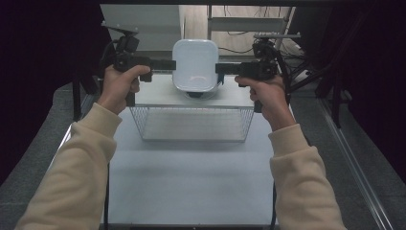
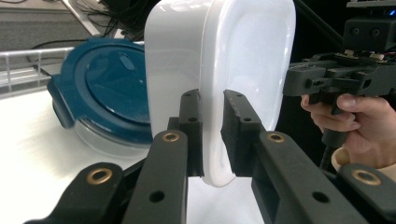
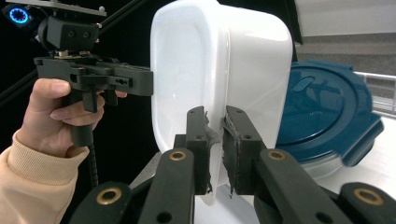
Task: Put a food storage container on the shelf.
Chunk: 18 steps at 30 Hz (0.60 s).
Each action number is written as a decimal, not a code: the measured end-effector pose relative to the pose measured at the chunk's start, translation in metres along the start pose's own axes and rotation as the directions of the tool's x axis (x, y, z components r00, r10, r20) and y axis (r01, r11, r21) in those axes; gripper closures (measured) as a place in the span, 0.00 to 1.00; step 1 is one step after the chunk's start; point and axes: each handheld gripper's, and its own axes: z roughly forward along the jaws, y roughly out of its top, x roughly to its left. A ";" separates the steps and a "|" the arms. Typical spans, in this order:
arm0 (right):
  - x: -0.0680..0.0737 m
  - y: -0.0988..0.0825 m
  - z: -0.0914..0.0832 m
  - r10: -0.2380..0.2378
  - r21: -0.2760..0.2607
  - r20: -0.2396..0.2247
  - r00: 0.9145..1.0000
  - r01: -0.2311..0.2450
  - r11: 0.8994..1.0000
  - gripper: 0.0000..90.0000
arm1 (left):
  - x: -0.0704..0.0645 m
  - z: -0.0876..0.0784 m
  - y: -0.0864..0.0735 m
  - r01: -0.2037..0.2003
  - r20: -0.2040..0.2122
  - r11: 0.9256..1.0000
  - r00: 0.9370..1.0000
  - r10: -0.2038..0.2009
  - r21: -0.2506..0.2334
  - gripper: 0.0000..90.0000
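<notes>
A white rounded-rectangular tub (image 1: 195, 64) hangs in the air above the far end of the table, its open side facing me. My left gripper (image 1: 168, 65) is shut on its left rim, and my right gripper (image 1: 221, 68) is shut on its right rim. In the left gripper view the black pads (image 2: 192, 126) pinch the thin white rim of the tub (image 2: 243, 70). The right gripper view shows the same hold on the opposite edge of the tub (image 3: 205, 70), pads (image 3: 233, 140) tight on the rim. Behind the tub sits a round container with a dark blue lid (image 2: 105, 86) (image 3: 322, 112).
A wire mesh basket (image 1: 191, 122) stands on the white table (image 1: 191, 182) just below and in front of the lifted tub. Dark curtains flank both sides, and metal frame bars and cables lie beyond the table's far edge.
</notes>
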 end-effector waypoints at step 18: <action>-0.028 0.020 0.016 0.101 0.035 0.005 0.995 -0.101 0.994 0.90 | 0.028 0.019 0.022 0.083 0.004 0.995 0.996 -0.084 0.045 0.88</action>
